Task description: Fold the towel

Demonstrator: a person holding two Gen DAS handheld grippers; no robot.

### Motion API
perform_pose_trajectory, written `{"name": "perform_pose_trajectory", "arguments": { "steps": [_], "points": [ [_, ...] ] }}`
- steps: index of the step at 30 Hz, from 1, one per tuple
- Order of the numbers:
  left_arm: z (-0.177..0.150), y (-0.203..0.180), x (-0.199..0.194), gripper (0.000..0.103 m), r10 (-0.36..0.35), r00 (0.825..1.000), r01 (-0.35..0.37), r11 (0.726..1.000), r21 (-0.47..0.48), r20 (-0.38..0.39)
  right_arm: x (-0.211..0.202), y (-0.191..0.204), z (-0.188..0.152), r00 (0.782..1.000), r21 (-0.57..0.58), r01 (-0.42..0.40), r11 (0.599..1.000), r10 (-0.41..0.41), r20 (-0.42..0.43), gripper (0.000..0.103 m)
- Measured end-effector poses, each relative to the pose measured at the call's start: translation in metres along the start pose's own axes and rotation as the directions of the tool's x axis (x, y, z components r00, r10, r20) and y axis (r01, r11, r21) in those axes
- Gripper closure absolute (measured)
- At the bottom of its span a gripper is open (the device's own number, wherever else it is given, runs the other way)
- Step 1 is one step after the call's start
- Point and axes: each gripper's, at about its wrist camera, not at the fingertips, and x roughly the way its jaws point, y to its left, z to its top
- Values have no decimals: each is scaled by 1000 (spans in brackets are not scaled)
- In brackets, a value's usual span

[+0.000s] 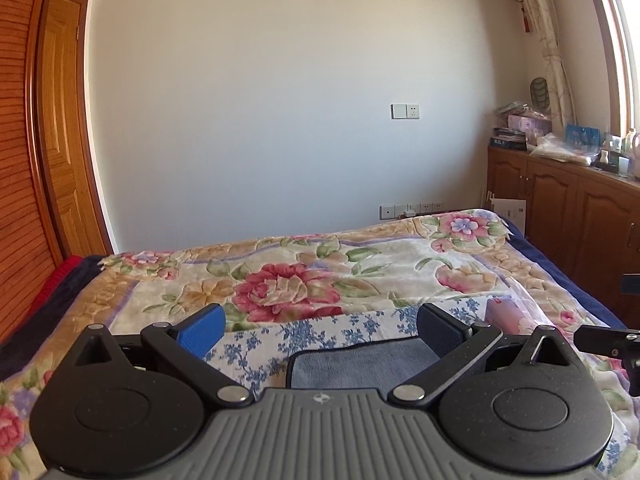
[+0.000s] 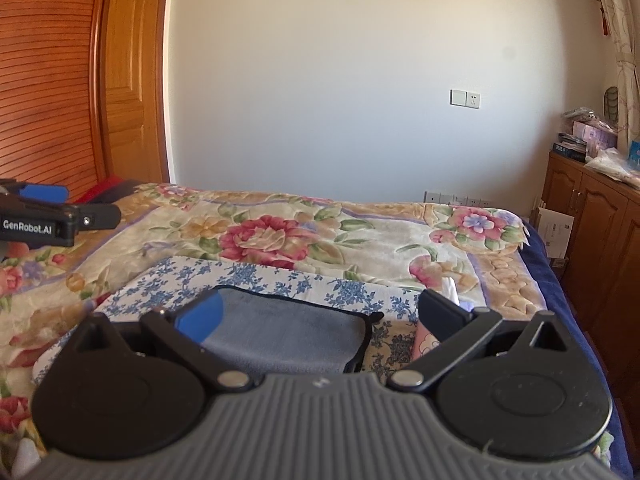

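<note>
A grey-blue towel with a dark edge (image 1: 360, 366) lies flat on a white cloth with blue flowers (image 1: 288, 334) on the bed. In the right wrist view the towel (image 2: 288, 330) lies just ahead of my fingers, its right edge near the middle. My left gripper (image 1: 320, 330) is open and empty above the towel's far edge. My right gripper (image 2: 320, 316) is open and empty above the towel. The left gripper also shows at the left edge of the right wrist view (image 2: 60, 214). Part of the right gripper shows in the left wrist view (image 1: 608, 340).
The bed carries a floral blanket (image 2: 320, 236). A pink packet (image 2: 426, 342) lies right of the towel. Wooden cabinets (image 2: 600, 240) with clutter on top stand right of the bed. A wooden door and wardrobe (image 2: 80, 80) stand at the left, with a white wall beyond.
</note>
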Motion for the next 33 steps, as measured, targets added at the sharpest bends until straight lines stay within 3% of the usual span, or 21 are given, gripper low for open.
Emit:
{"name": "perform_pose_trajectory", "arguments": {
  "steps": [13, 25, 33],
  "points": [
    [-17, -3, -45, 0, 44, 999, -44, 999, -20, 2, -35, 17, -12, 999, -1, -8, 1000, 8, 34, 0],
    [-39, -7, -78, 0, 39, 999, -39, 999, -12, 11, -61, 28, -35, 1000, 2, 6, 1000, -6, 28, 0],
    [-62, -7, -95, 0, 93, 996, -93, 995, 21, 17, -74, 35, -55, 1000, 1, 15, 1000, -15, 28, 0]
  ]
}}
